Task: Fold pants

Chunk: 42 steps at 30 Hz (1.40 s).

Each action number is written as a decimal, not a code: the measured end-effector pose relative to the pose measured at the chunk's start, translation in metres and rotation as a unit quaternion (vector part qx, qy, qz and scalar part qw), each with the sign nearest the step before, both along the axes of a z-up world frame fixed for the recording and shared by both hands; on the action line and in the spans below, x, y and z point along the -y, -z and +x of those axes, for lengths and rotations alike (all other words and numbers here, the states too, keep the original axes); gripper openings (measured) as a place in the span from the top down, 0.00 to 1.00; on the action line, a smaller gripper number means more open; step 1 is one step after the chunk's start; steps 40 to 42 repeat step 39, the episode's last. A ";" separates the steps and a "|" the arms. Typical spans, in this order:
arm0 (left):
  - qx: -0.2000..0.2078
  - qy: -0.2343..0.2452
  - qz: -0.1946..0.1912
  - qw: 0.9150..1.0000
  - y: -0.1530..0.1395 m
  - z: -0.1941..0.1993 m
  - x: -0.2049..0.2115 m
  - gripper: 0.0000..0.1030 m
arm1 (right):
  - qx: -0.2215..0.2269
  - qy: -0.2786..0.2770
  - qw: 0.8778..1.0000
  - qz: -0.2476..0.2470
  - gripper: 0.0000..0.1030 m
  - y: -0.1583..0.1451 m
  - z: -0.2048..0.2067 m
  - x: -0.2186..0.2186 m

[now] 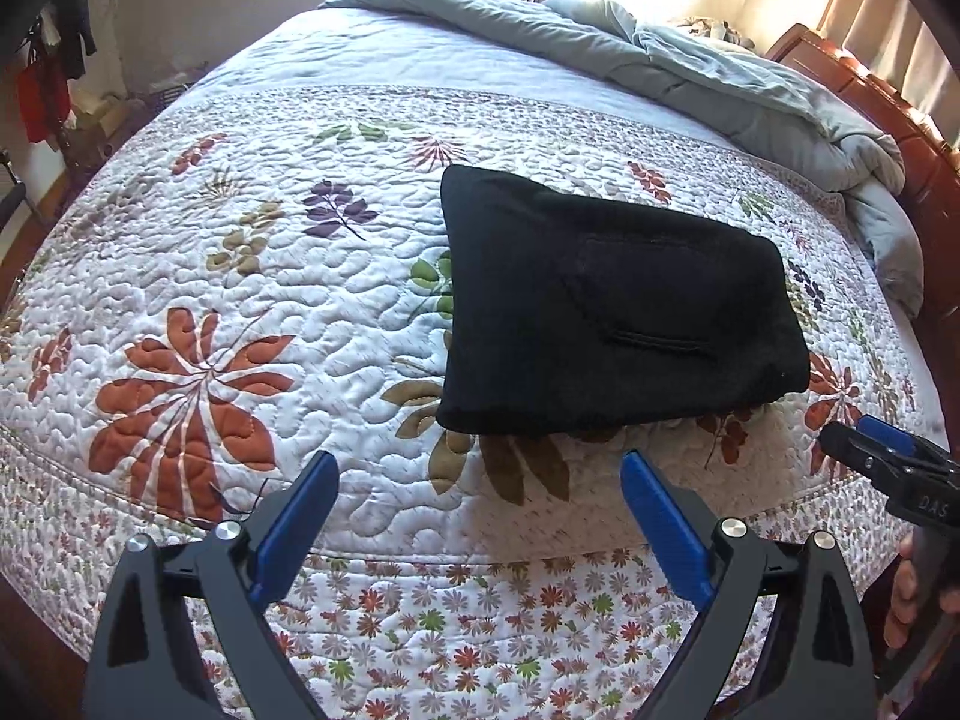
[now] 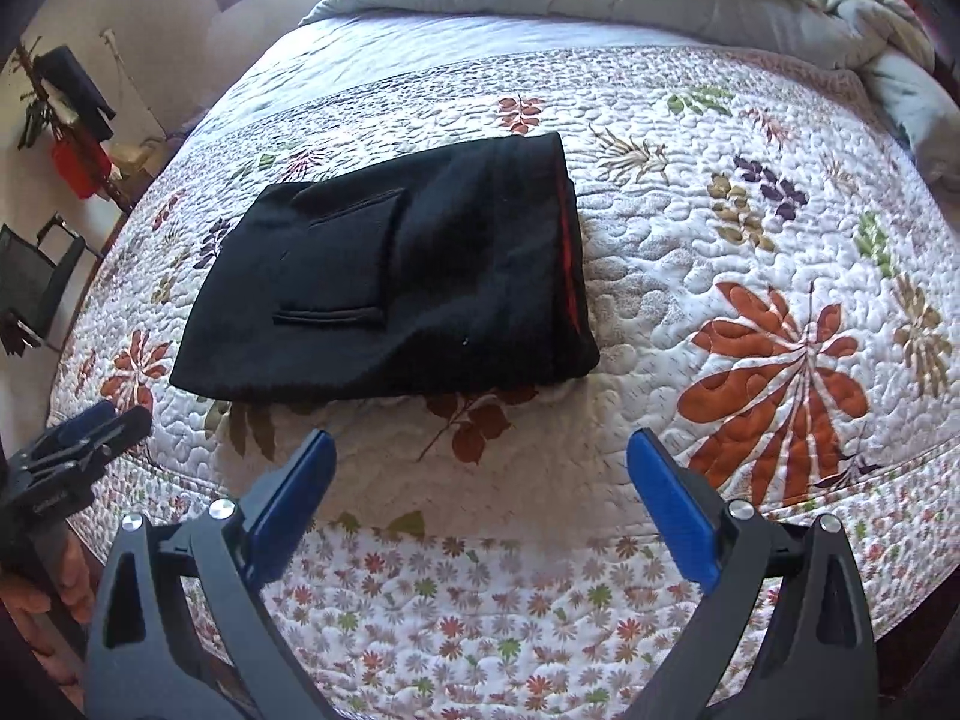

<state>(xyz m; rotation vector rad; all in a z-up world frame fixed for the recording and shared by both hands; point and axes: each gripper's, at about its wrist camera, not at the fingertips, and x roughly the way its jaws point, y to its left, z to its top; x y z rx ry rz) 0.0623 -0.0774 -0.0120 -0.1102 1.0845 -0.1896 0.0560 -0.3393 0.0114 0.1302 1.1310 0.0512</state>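
The black fabric pants point(image 1: 606, 312) lie folded into a compact, roughly rectangular bundle on the white quilted bedspread with orange, green and purple leaf prints point(image 1: 240, 276), with a back pocket facing up and a thin red strip showing along one folded edge in the right wrist view point(image 2: 384, 276). The left hand-held gripper point(image 1: 480, 474) hovers above the near edge of the bed, its blue-padded fingers spread wide apart and holding nothing, the bundle just ahead of its tips. The right hand-held gripper point(image 2: 483, 450) is likewise spread wide and empty, with the pants ahead and slightly to its left. Each tool shows at the edge of the other's view. A rumpled pale grey-green comforter point(image 1: 690, 60) is heaped along the far side of the bed, well apart from the pants.
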 end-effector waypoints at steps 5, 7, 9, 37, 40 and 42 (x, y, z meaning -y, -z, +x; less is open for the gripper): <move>0.014 -0.005 0.009 1.000 -0.013 -0.004 -0.001 0.07 | 0.007 -0.008 1.000 0.008 0.06 -0.011 -0.003 -0.006; 0.017 -0.006 0.007 1.000 -0.017 -0.006 -0.002 0.07 | 0.011 -0.014 1.000 0.011 0.06 -0.015 -0.004 -0.008; 0.018 -0.006 0.007 1.000 -0.019 -0.006 -0.002 0.07 | 0.015 -0.015 1.000 0.010 0.06 -0.019 -0.005 -0.010; 0.008 0.004 0.012 1.000 -0.017 -0.007 0.003 0.07 | -0.006 -0.005 1.000 0.017 0.06 -0.002 -0.004 -0.005; 0.008 0.005 0.012 1.000 -0.018 -0.007 0.003 0.07 | -0.007 -0.004 1.000 0.018 0.06 -0.001 -0.004 -0.004; 0.008 0.005 0.012 1.000 -0.018 -0.007 0.003 0.07 | -0.007 -0.004 1.000 0.018 0.06 -0.001 -0.004 -0.004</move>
